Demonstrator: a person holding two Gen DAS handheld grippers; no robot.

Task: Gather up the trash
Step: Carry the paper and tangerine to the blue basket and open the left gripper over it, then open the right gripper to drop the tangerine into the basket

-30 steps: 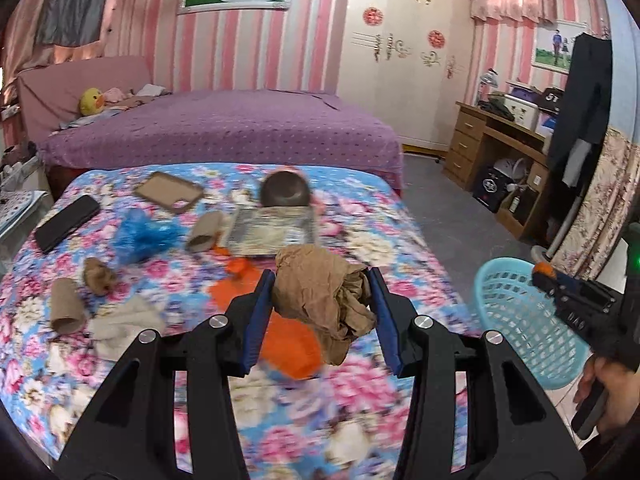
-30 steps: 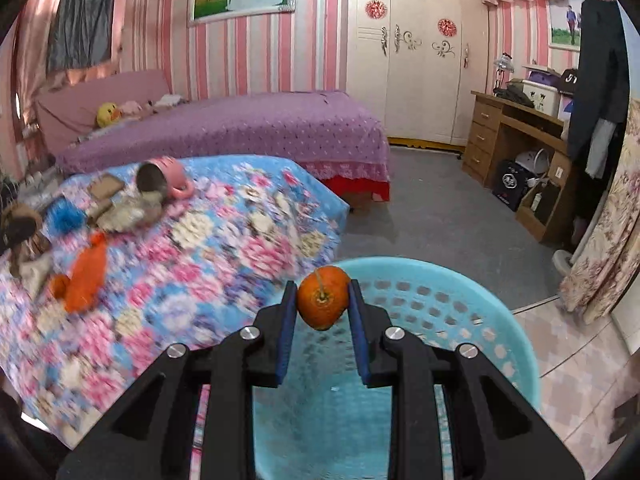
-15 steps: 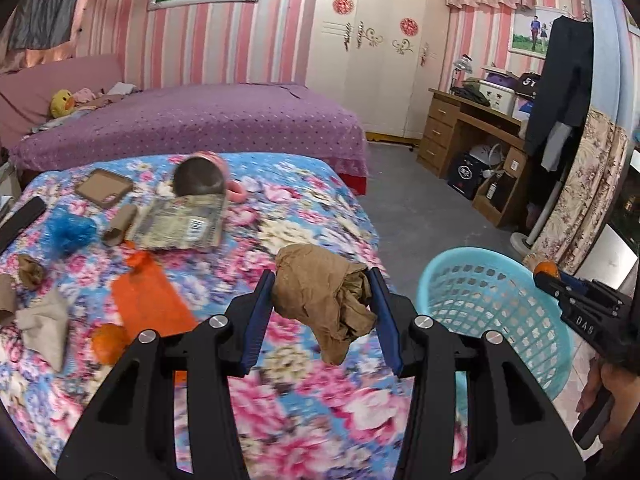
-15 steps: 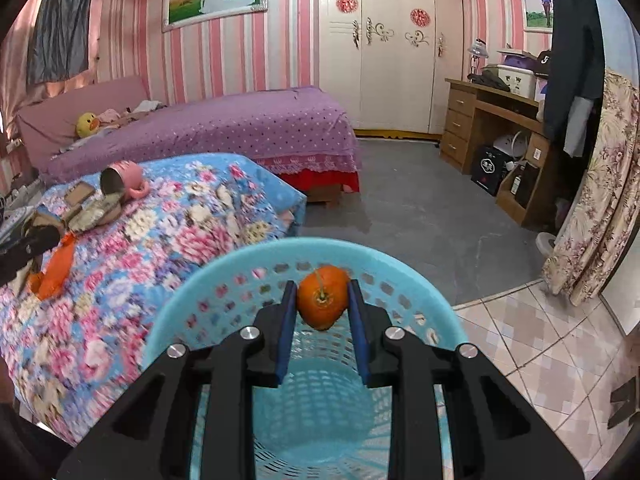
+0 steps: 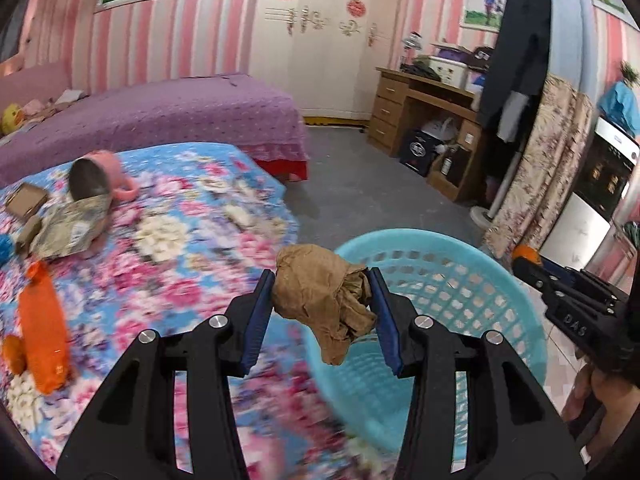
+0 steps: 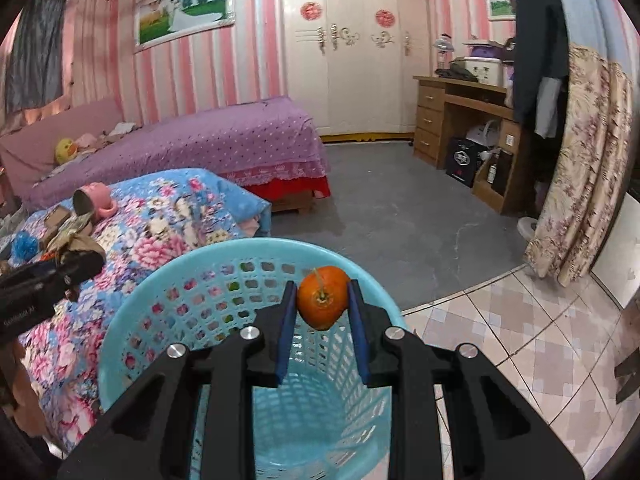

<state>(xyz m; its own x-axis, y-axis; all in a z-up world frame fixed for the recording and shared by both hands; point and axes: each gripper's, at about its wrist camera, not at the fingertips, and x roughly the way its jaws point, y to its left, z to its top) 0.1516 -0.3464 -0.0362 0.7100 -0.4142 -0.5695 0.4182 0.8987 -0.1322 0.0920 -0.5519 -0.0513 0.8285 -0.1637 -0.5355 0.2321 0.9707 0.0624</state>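
Note:
My left gripper (image 5: 322, 292) is shut on a crumpled brown paper wad (image 5: 320, 300), held at the near left rim of the light-blue plastic basket (image 5: 452, 272). In the right wrist view my right gripper (image 6: 322, 300) is shut on a small orange fruit (image 6: 322, 298) over the basket (image 6: 168, 280), whose inside looks bare. The right gripper also shows at the right edge of the left wrist view, over the basket's far side, with the orange fruit (image 5: 526, 254) at its tip. The left gripper's black body (image 6: 44, 280) shows at the left of the right wrist view.
The floral bedspread (image 5: 192, 240) carries an orange wrapper (image 5: 42, 328), a grey foil bag (image 5: 72, 224), a tipped pink mug (image 5: 98, 178) and a small brown box (image 5: 26, 200). Beyond are a purple bed (image 6: 224, 144), grey floor, a wooden desk (image 6: 460, 120) and floral curtain (image 6: 580, 160).
My left gripper carried the paper wad rightward off the bedspread to the basket's rim. My right gripper moved with the fruit from the basket's near rim to over its opening.

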